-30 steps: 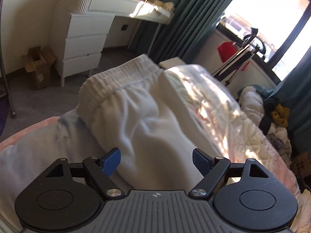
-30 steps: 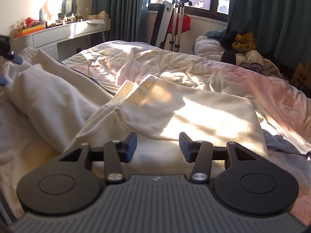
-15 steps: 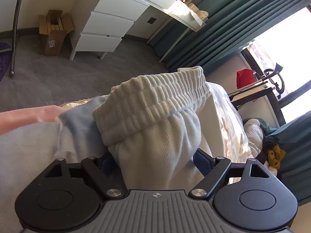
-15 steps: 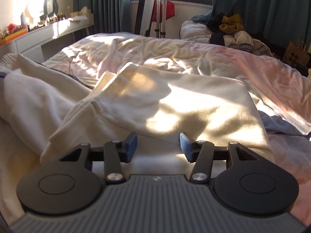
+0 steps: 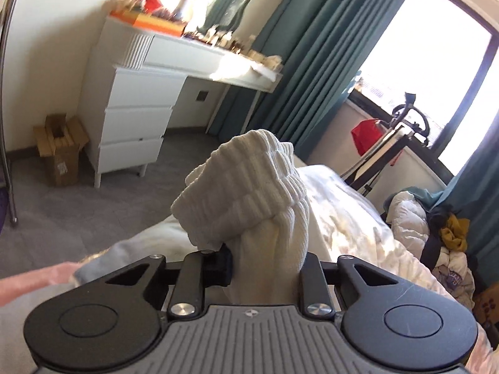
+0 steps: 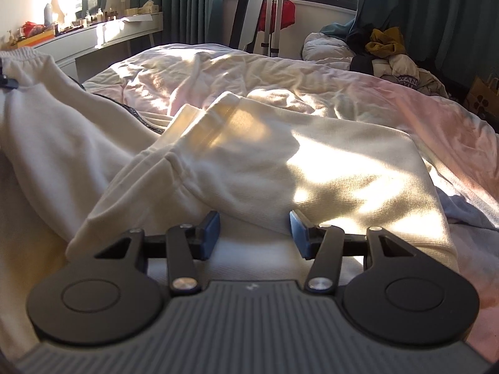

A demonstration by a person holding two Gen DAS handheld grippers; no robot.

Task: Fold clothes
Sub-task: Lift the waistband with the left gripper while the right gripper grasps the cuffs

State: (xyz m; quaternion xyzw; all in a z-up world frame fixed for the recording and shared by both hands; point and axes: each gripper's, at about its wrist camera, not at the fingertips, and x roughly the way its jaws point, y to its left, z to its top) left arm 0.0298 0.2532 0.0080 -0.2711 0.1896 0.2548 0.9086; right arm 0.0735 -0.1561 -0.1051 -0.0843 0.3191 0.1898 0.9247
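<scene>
Sweatpants [image 6: 280, 168], cream-white, sprawled across the bed [image 6: 312, 90], partly folded by the look of it. From my right wrist view I see the near part lying doubled over: two ribbed cuffs [image 6: 205, 115] stacked roughly together, one leg on the other, fairly flat in the sun patch. The far-left portion rises off the bedding toward the elastic waistband [image 5: 246, 187].

My left gripper [image 5: 265, 268] has its jaws closed down on a thick bunch of the waistband fabric; the ribbed band bulges up above the fingers, lifted clear of the bed. My right gripper [image 6: 254, 233] has jaws standing wide apart, nothing between them, hovering just over the near edge of the laid-out legs; I can't tell if the pads touch the cloth.

Progress, my judgement: mid-fold. Legs look already matched lengthwise; waistband end is raised, so it fits carrying that end over onto the cuffs for a crosswise fold. Left to do: lay it down, square the edges, smooth the wrinkles, maybe another fold. A heap of other clothes [image 6: 389, 59] sits at the far right of the bed, apparently unfolded, so likely more garments remain.
</scene>
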